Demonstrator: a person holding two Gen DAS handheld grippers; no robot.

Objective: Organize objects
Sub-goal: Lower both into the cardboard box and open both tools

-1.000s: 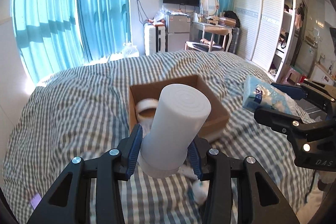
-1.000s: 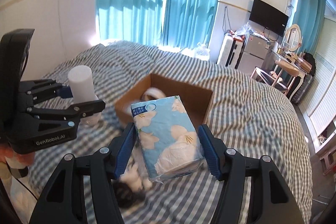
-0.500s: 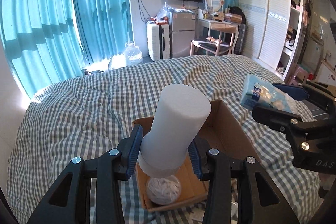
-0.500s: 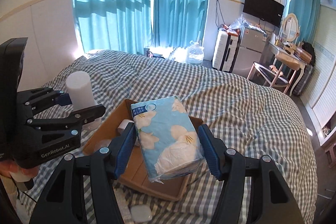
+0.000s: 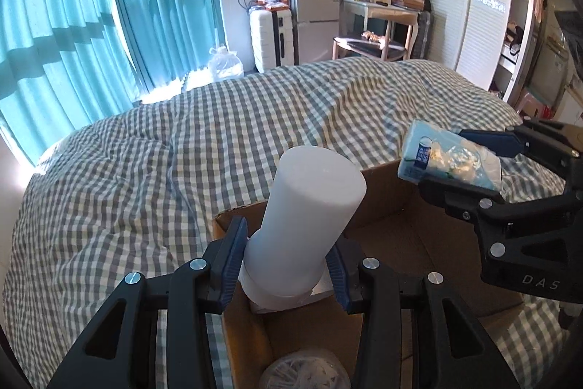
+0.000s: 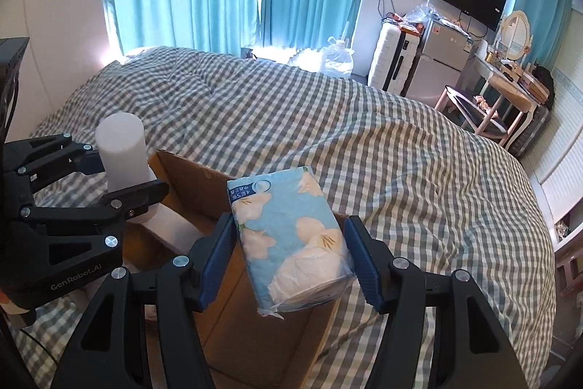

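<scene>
The left tool (image 5: 286, 267) is clamped on the lower section of one white cylindrical bottle (image 5: 304, 225), which projects forward and upward from between its fingers, tilted slightly to the right. Directly below and ahead of this tool sits one open cardboard box (image 5: 386, 192), resting on a bed (image 5: 145, 170) covered with a grey-and-white checked duvet. Inside the box, beneath the left tool, lies one round item of coiled white material in a clear wrapper (image 5: 306, 369); its exact nature cannot be determined. The right tool (image 6: 289, 259) is closed on one blue tissue pack (image 6: 289, 239) printed with pale flowers, gripped on both long sides, with the pack extending forward past the fingertips. In the right wrist view this pack hangs above the box (image 6: 189, 181) opening, and the left tool (image 6: 120, 175) with its bottle (image 6: 122, 148) appears to the left of it, over the box's left edge. In the left wrist view the right tool (image 5: 470, 163) with the tissue pack (image 5: 450, 161) lies to the right of the left tool, above the box's right side. Count: two tools, one bottle, one tissue pack, one box, one wrapped coil. The two tools are apart, not touching.
</scene>
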